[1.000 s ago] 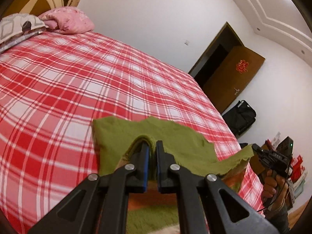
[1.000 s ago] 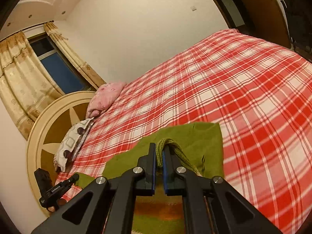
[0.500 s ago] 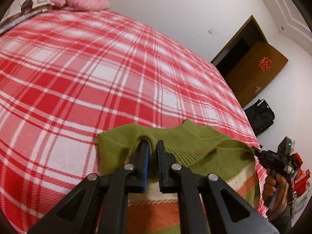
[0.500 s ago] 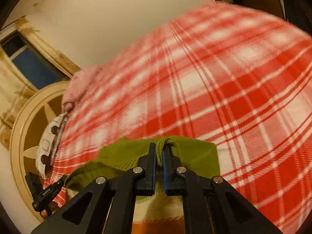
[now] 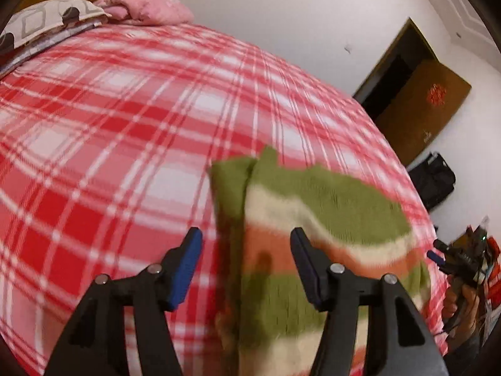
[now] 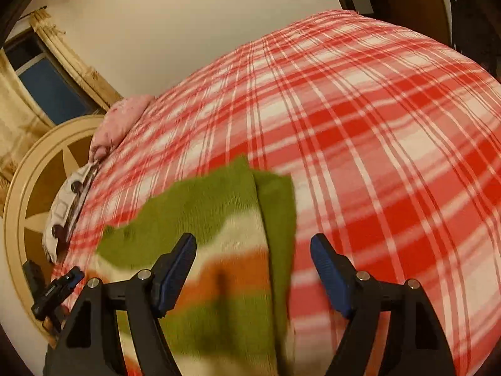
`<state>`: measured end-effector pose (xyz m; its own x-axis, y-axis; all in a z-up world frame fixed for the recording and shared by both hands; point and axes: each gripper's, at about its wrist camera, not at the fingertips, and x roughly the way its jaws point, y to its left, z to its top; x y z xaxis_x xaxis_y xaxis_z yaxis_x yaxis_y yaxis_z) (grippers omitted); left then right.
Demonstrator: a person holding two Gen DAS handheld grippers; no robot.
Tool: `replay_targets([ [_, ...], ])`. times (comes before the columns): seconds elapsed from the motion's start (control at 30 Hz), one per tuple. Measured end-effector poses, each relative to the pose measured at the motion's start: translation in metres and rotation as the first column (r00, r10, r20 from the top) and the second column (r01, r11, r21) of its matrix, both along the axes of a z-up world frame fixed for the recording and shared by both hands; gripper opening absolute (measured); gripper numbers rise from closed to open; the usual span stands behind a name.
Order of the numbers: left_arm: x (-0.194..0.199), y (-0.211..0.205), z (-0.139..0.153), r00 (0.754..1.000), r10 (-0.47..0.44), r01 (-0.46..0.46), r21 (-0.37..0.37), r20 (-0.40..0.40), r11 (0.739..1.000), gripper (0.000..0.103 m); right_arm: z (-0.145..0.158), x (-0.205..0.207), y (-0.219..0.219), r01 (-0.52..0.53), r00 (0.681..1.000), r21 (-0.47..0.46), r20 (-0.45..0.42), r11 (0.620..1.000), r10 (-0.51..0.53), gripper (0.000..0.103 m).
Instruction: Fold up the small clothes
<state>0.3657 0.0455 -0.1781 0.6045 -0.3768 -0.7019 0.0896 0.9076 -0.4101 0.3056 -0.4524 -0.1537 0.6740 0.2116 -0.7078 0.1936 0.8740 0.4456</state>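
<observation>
A small knitted sweater [image 5: 313, 219] with green, cream and orange stripes lies flat on the red and white plaid bed [image 5: 109, 125]. It also shows in the right wrist view [image 6: 219, 235]. A green sleeve is folded in along each side. My left gripper [image 5: 245, 241] is open and empty, just above the sweater's left edge. My right gripper [image 6: 253, 244] is open and empty, just above the sweater's right edge. Each gripper shows small at the edge of the other's view: the right gripper [image 5: 438, 255] and the left gripper [image 6: 72, 277].
A pink pillow [image 5: 147, 9] and a patterned pillow [image 5: 47, 18] lie at the head of the bed by a round headboard [image 6: 34, 163]. A brown door [image 5: 422, 109] and a black bag [image 5: 435, 178] stand past the foot. A curtained window [image 6: 40, 84] shows beyond the headboard.
Both grippers were shut on the sweater's green edge and have let go and opened. The sweater has come down to lie flat on the bed.
</observation>
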Motion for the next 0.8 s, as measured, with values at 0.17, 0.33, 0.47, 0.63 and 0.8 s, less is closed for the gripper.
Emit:
replay_targets([
  [0.17, -0.029, -0.014, -0.023, 0.999, -0.010, 0.015, 0.144, -0.039, 0.989, 0.061, -0.006, -0.052, 0.016, -0.043, 0.999, 0.006, -0.033, 0.999, 0.043, 0.059],
  [0.33, -0.055, -0.022, -0.024, 0.999, -0.035, 0.031, 0.249, 0.013, 0.968, 0.067, -0.032, -0.081, 0.039, -0.103, 0.984, -0.058, -0.149, 0.993, 0.093, 0.027],
  [0.47, -0.073, -0.024, -0.025, 0.999, -0.027, 0.018, 0.344, 0.022, 0.939, 0.076, -0.038, -0.091, 0.038, -0.085, 0.981, -0.123, -0.181, 0.989, 0.062, 0.019],
  [0.63, -0.090, -0.023, -0.005, 0.997, 0.002, -0.027, 0.350, 0.071, 0.936, 0.076, -0.011, -0.099, 0.054, -0.055, 0.989, -0.267, -0.145, 0.962, 0.017, 0.019],
  [0.8, -0.081, -0.038, -0.007, 0.996, 0.012, -0.051, 0.422, 0.094, 0.905, 0.085, 0.027, -0.074, 0.110, -0.165, 0.986, -0.262, -0.021, 0.951, 0.166, 0.020],
])
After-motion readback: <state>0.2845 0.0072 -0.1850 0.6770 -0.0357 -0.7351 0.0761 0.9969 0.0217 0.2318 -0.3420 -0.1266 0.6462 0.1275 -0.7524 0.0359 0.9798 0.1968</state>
